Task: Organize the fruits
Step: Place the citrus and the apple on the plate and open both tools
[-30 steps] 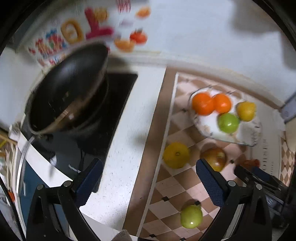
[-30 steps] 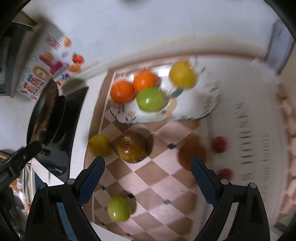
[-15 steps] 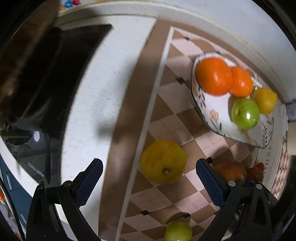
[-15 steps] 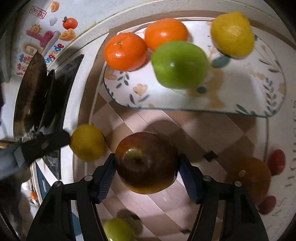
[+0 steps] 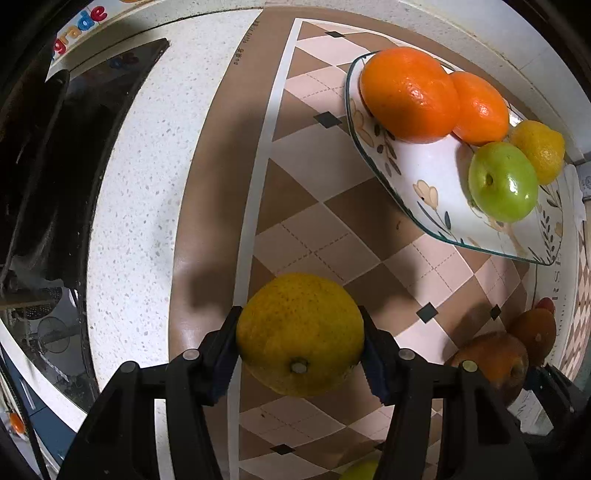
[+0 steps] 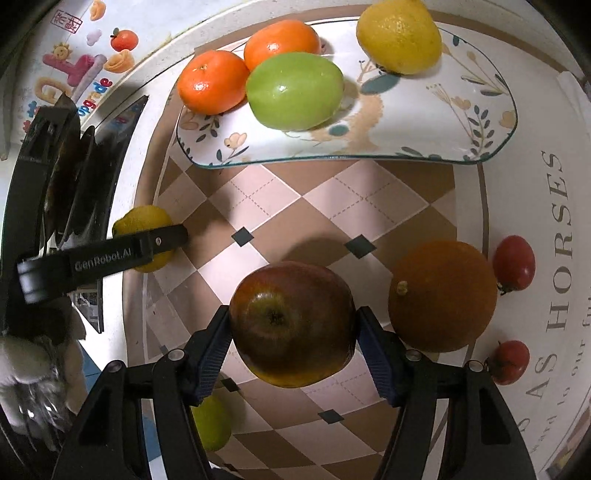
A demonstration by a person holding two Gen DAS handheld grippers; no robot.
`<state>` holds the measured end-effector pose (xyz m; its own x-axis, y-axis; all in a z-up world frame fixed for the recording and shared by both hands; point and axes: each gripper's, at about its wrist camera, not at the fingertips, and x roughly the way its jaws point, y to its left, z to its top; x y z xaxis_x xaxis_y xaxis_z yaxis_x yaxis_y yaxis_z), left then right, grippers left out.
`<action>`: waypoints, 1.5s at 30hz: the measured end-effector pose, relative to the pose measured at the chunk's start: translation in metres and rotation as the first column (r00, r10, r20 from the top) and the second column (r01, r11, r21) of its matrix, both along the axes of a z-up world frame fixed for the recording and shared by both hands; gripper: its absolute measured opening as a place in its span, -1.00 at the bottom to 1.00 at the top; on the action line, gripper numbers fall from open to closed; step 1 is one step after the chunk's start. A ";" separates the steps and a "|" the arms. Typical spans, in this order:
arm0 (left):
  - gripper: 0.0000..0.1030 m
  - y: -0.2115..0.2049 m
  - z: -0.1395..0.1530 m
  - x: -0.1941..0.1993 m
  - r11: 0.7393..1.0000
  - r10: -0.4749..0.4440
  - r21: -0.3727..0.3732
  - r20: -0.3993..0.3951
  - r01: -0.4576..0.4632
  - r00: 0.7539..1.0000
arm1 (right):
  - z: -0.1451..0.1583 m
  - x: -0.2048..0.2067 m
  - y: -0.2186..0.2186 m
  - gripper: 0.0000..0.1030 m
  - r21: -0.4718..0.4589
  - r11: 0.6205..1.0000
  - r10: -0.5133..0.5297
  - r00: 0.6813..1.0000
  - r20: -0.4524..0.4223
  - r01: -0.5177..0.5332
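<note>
My left gripper [image 5: 300, 345] is shut on a yellow citrus fruit [image 5: 300, 332] on the checked mat; the fruit also shows in the right wrist view [image 6: 138, 221]. My right gripper [image 6: 291, 343] is shut on a dark red apple [image 6: 291, 332]. A floral plate [image 6: 424, 129] at the back holds two oranges [image 6: 212, 86], a green apple [image 6: 295, 90] and a lemon [image 6: 399, 35]. The plate also shows in the left wrist view [image 5: 428, 184].
A dark orange [image 6: 441, 295] lies right of the red apple, with two small tomatoes [image 6: 513, 264] beyond it. A green fruit [image 6: 212, 424] lies near my right gripper's left finger. A black pan and hob [image 5: 44, 166] stand at the left.
Both grippers have moved down and forward. The left has closed on the yellow citrus; the right has tightened around the red apple.
</note>
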<state>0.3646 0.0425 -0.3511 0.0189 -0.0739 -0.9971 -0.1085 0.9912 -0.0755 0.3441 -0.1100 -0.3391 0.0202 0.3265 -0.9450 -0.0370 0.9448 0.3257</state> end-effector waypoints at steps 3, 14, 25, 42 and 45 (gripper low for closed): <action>0.07 -0.002 0.005 -0.008 1.000 0.001 -0.012 0.007 -0.001 1.000 | -0.001 0.004 -0.002 0.36 0.012 1.000 0.002 1.000 -0.005 -0.002; 0.07 -0.025 0.091 -0.014 0.993 -0.010 -0.118 0.134 0.026 0.991 | 0.033 0.005 -0.014 0.34 0.104 0.993 -0.058 0.996 0.071 0.051; 0.08 -0.041 0.084 0.071 0.981 -0.023 -0.192 0.079 0.038 0.997 | 0.079 0.086 -0.104 0.34 0.053 0.981 -0.193 0.965 0.179 0.187; 0.08 -0.046 0.039 0.088 0.990 -0.029 -0.138 -0.052 0.021 0.998 | 0.022 0.117 -0.099 0.35 -0.071 0.992 -0.098 0.990 0.099 0.105; 0.08 -0.047 0.035 0.089 0.991 -0.029 -0.128 -0.065 0.021 0.997 | 0.017 0.116 -0.096 0.35 -0.083 0.991 -0.097 0.992 0.079 0.104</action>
<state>0.4539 -0.0048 -0.3166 -0.0504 -0.2003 -0.9784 -0.0926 0.9764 -0.1951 0.4604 -0.2059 -0.3220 0.1202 0.2357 -0.9644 0.0387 0.9695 0.2418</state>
